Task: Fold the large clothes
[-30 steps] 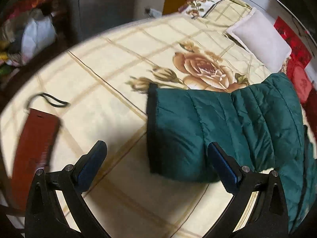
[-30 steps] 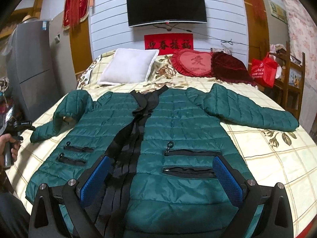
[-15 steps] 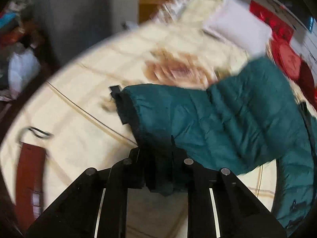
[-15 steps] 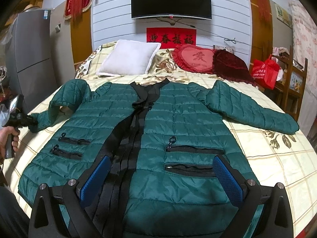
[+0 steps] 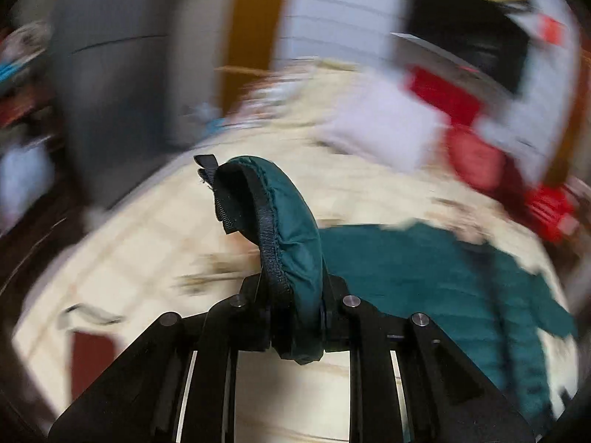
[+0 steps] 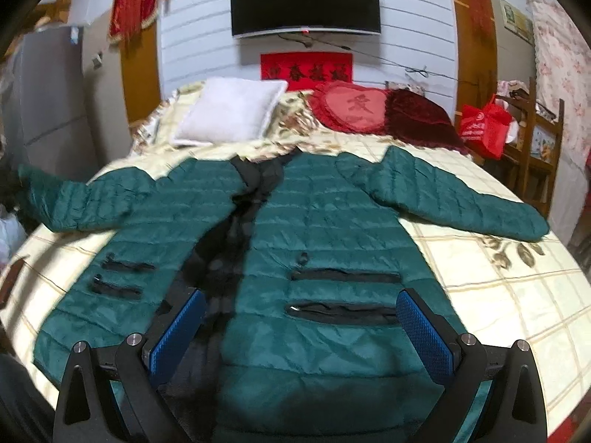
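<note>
A dark green quilted jacket (image 6: 317,229) lies face up on the bed, black placket down its middle, both sleeves spread out. My left gripper (image 5: 293,313) is shut on the cuff of the jacket's left sleeve (image 5: 284,236) and holds it lifted above the bed; the view is blurred. In the right wrist view that sleeve (image 6: 74,199) stretches out to the left edge. My right gripper (image 6: 301,326) is open and empty, its blue pads (image 6: 421,332) hovering over the jacket's hem.
The bed has a cream floral checked cover (image 6: 509,295). A white pillow (image 6: 229,110) and red cushions (image 6: 351,107) lie at the head. A grey cabinet (image 6: 44,92) stands left, a wooden chair with a red bag (image 6: 484,125) right. A brown strap (image 5: 88,361) lies on the bed's left edge.
My left gripper closed on the sleeve cuff and lifted it, pulling the bent sleeve out straight to the left. The right gripper stayed open over the hem.
</note>
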A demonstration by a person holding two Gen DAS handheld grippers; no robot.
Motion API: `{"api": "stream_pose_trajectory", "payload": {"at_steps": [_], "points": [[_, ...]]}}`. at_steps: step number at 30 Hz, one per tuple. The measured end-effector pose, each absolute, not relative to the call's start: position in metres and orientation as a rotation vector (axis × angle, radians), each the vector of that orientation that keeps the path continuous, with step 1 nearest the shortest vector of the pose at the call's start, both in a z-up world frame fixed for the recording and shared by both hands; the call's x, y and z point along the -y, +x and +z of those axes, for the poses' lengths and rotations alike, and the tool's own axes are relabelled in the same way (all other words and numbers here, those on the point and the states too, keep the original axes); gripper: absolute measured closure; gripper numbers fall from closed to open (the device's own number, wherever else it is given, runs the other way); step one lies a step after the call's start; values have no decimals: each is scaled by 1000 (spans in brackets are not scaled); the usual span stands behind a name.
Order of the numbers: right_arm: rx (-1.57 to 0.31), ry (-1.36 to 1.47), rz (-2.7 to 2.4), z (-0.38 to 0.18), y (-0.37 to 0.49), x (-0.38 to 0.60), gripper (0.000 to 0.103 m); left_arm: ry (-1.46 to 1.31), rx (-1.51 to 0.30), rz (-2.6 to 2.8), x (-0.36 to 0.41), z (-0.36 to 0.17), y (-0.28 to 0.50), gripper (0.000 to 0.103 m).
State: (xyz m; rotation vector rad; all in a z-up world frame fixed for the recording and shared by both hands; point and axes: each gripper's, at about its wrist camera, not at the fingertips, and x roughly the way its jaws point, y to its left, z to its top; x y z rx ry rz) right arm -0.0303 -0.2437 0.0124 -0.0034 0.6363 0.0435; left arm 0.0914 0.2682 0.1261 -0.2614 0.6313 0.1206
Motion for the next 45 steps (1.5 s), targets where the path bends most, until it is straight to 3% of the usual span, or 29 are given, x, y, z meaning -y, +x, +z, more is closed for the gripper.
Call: {"api": "stream_pose_trajectory", "payload": {"at_steps": [8, 22, 29, 33, 45], "points": [[-736, 4, -23, -1, -30, 280, 0, -117, -587, -320, -71, 166, 134, 87], [-798, 94, -94, -7, -38, 339, 0, -191, -778, -574, 136, 93, 214, 87], [-804, 187, -70, -7, -35, 356, 0, -206, -888, -490, 155, 41, 239, 83], [-795, 205, -71, -7, -34, 357, 0, -237, -915, -479, 150, 30, 238, 62], [-707, 228, -84, 7, -32, 342, 0, -264, -874, -452, 66, 43, 209, 61]]}}
